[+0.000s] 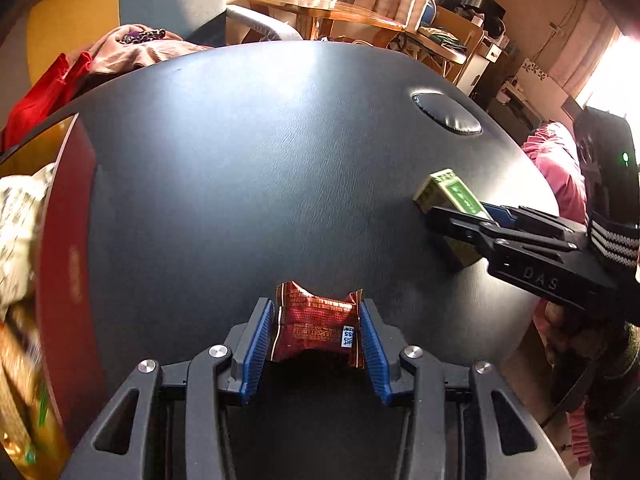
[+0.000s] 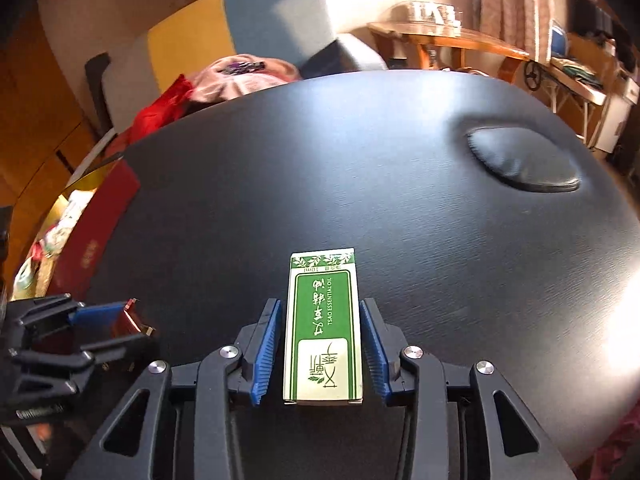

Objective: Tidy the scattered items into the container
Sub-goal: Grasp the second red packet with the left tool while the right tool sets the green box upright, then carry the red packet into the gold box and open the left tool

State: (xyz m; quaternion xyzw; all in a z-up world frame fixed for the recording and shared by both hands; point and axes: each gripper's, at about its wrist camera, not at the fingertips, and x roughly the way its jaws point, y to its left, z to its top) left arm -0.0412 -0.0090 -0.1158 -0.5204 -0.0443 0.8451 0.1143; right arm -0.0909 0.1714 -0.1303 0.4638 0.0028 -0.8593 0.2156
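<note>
A red snack packet sits between the blue pads of my left gripper; the pads touch its crimped ends, just above the black table. A green and white essential-oil box lies flat on the table between the pads of my right gripper; the pads stand close at its sides with slim gaps. The red container stands at the table's left edge with wrappers inside. The right gripper and box show at right in the left wrist view.
A round dark cushion pad lies at the table's far right. Red and pink clothes pile behind the table. A wooden desk and shelves stand in the background. The left gripper shows at lower left in the right wrist view.
</note>
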